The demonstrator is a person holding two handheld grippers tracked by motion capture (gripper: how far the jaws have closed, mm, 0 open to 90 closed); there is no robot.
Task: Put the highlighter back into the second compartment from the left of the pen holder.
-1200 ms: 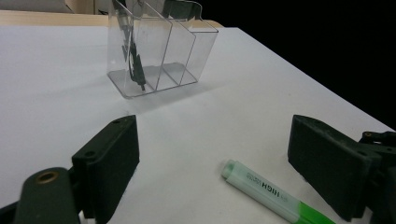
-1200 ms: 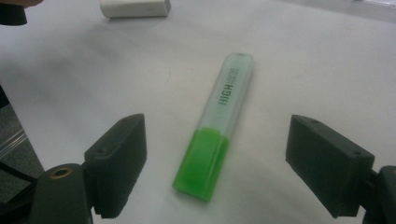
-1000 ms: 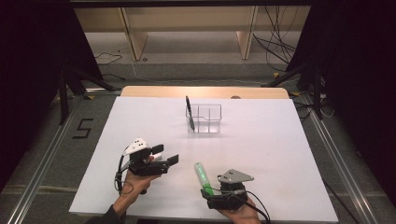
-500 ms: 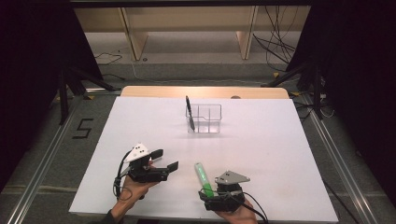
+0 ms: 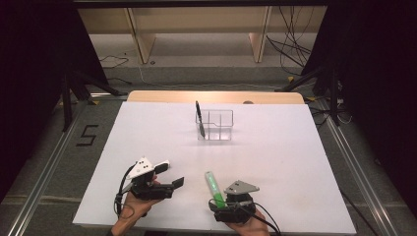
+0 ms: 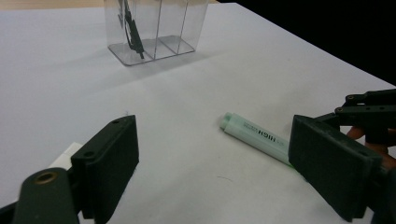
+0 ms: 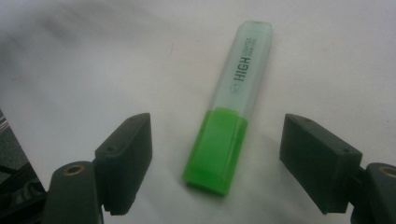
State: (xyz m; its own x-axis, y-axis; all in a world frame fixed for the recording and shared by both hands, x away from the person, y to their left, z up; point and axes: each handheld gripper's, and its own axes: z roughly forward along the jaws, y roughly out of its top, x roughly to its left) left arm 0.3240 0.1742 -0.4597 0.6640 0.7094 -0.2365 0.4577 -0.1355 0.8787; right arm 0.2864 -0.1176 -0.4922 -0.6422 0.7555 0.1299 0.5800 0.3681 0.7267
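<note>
Both grippers sit at the near edge of the white table (image 5: 295,147), each in one of the person's hands. Right gripper (image 5: 227,206) points down over a green highlighter (image 5: 214,188), and its jaws stand wide apart on either side of the marker's green end; they have just been closing a little, yet in the right gripper view neither pad touches the highlighter (image 7: 231,109), which lies flat on the table between them. That view shows the bright green body nearest the camera and the pale translucent cap, printed with the word HIGH, pointing away.

Left gripper (image 5: 169,179) rests a little to the left, lying roughly level with its jaws spread and nothing between them. In the left gripper view the highlighter (image 6: 254,135) lies on the table ahead and to the right, cap end toward the middle, its far end hidden behind the right-hand jaw.

Farther back, near the middle of the table and well apart from both hands, stands a clear plastic organizer (image 5: 216,125) with several compartments. A black pen (image 5: 199,118) leans upright in its left compartment, its top rising above the rim.
</note>
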